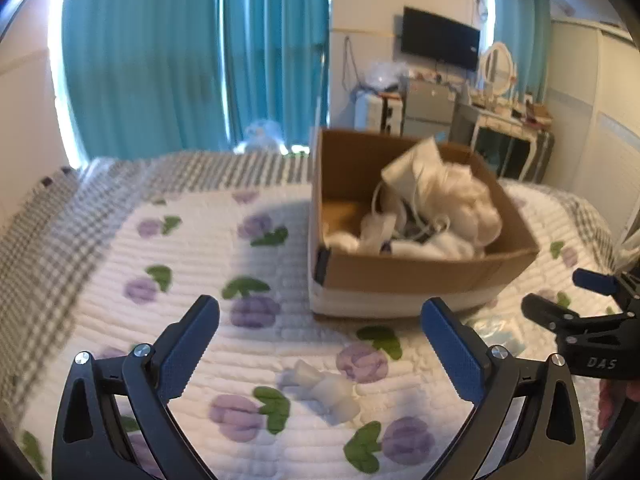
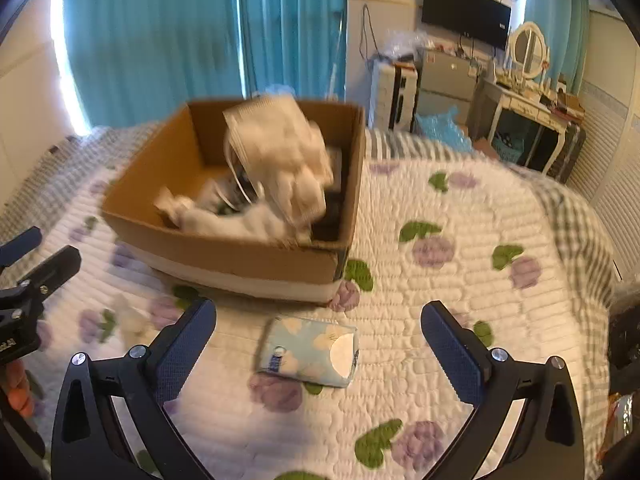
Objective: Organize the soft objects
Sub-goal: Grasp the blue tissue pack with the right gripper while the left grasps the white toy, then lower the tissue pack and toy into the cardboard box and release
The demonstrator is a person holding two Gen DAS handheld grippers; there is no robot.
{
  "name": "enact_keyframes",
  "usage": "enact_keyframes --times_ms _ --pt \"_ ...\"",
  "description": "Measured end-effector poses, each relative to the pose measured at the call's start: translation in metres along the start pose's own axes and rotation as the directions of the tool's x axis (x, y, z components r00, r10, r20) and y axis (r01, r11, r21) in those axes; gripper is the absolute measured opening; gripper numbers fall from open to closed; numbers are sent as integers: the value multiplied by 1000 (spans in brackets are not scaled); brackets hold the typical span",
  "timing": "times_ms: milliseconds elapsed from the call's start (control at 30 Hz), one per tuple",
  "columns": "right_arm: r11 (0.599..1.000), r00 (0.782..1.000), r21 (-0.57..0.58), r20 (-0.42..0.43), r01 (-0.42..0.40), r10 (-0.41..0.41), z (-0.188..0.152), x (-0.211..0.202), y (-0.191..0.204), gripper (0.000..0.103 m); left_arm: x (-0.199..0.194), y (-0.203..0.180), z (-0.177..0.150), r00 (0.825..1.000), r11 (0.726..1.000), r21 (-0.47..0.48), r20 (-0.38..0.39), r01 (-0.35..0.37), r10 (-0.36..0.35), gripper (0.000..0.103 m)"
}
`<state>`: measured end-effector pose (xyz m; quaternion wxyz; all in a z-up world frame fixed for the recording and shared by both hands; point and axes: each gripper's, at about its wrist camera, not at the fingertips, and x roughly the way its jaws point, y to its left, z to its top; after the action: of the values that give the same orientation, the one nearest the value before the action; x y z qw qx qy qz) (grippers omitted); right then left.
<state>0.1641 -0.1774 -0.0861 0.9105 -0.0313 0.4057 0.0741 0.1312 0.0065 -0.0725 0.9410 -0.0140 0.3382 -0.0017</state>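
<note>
A cardboard box (image 1: 400, 276) (image 2: 240, 256) stands on the bed and holds several white soft items, with a white face mask (image 1: 420, 176) (image 2: 276, 148) blurred on top. My left gripper (image 1: 320, 348) is open and empty above a small white rolled cloth (image 1: 324, 392) on the quilt. My right gripper (image 2: 318, 350) is open and empty above a light blue tissue pack (image 2: 308, 352), which lies in front of the box. The tissue pack also shows in the left wrist view (image 1: 500, 332). Each gripper shows in the other's view: right (image 1: 568, 300), left (image 2: 24, 256).
The bed has a white quilt with purple flowers (image 1: 256, 312) (image 2: 432, 252). Teal curtains (image 1: 180, 60) hang behind it. A dressing table with a mirror (image 2: 528, 80), a wall TV (image 2: 464, 12) and cabinets (image 2: 444, 76) stand at the right back.
</note>
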Motion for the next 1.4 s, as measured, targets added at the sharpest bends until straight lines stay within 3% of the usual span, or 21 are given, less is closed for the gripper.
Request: enact_keyframes --times_ms 100,200,300,600,667,733,800,1133,1233,1400 --pt "1000 1000 15 -32 -2 2 -13 26 -3 103 22 0 -15 999 1000 16 -38 -1 2 103" --pt "998 999 58 -46 9 -7 -26 44 -7 103 40 2 -30 996 998 25 -75 -50 52 103" --pt "997 998 77 -68 -9 14 -31 54 -5 103 52 7 -41 992 999 -7 -120 -36 35 102" --pt "993 990 112 -133 -20 35 -41 79 -3 102 61 2 -55 985 999 -3 -168 -50 48 101" --pt "992 987 122 -155 -23 42 -44 85 -5 97 60 2 -57 984 999 -6 -170 -46 44 101" --pt "993 986 114 -164 -16 35 -46 88 -5 88 60 4 -59 984 999 -13 -173 -41 38 89" --pt "995 987 97 -158 -4 19 -47 87 -3 76 61 6 -62 982 999 -24 -187 -32 27 85" --pt "998 992 61 -123 -26 34 -49 75 4 75 62 0 -68 971 998 -15 -233 57 -59 41" --pt "997 993 65 -109 -34 41 -54 65 3 75 59 -4 -69 969 997 0 -234 74 -72 34" --pt "998 996 55 -81 -33 38 -54 49 2 75 50 -9 -67 971 997 36 -232 69 -59 33"
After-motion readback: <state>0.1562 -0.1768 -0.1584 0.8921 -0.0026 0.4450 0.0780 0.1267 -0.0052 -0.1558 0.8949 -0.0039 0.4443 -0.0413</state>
